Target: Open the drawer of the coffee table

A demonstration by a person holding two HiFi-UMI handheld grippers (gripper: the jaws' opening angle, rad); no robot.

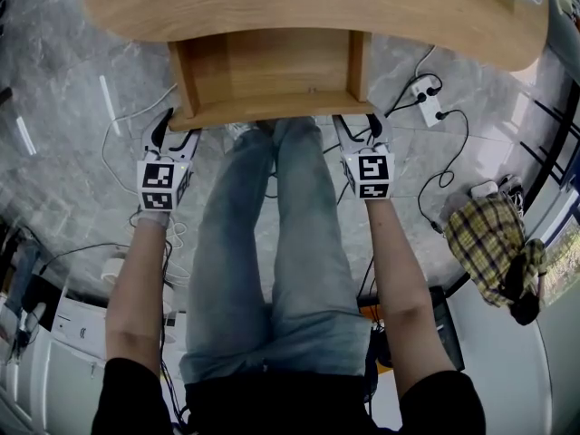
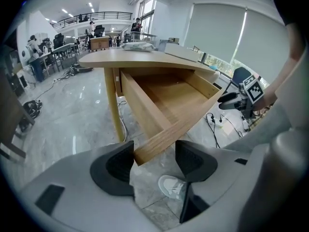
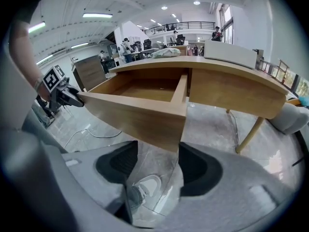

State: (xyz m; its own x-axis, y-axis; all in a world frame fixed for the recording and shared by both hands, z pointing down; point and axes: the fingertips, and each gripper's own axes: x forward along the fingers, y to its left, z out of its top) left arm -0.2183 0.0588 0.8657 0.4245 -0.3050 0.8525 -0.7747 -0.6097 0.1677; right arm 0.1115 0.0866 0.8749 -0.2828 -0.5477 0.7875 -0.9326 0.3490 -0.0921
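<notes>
- Although no handle shows on it, the pale oak open-topped wooden drawer [image 1: 272, 71] already stands well out from under the curved light-wood desk [image 1: 435, 25]. It projects toward the person, above the blue-jeaned knees [image 1: 272, 207].
- As far as the gripper views reach, the drawer [image 2: 174, 98] looks bare inside.
- Left claw [image 1: 177, 134] sits at the left corner of the front panel. In its own view the claw [image 2: 154, 161] has its jaws apart, with the panel's lower corner in the gap. I cannot tell whether a pad touches the wood.
- Right claw [image 1: 360, 132] is at the opposite corner. Its view shows the claw [image 3: 157, 163] likewise spread, with the panel's bottom edge [image 3: 159, 129] between the jaw tips.
- Handling, as a judgement:
  - The box is stiff board, rigid and not fragile. Empty, it is probably of moderate weight.
  - The smooth finish may slip under the pads, so a pinch across the thickness of the front panel should hold better than a hook from beneath.
- Taking hold near both corners at once and pulling evenly should keep it from skewing and binding in its runners.
- A white power strip [image 1: 426, 101] and cables lie on the grey floor beside the desk, clear of the drawer.
</notes>
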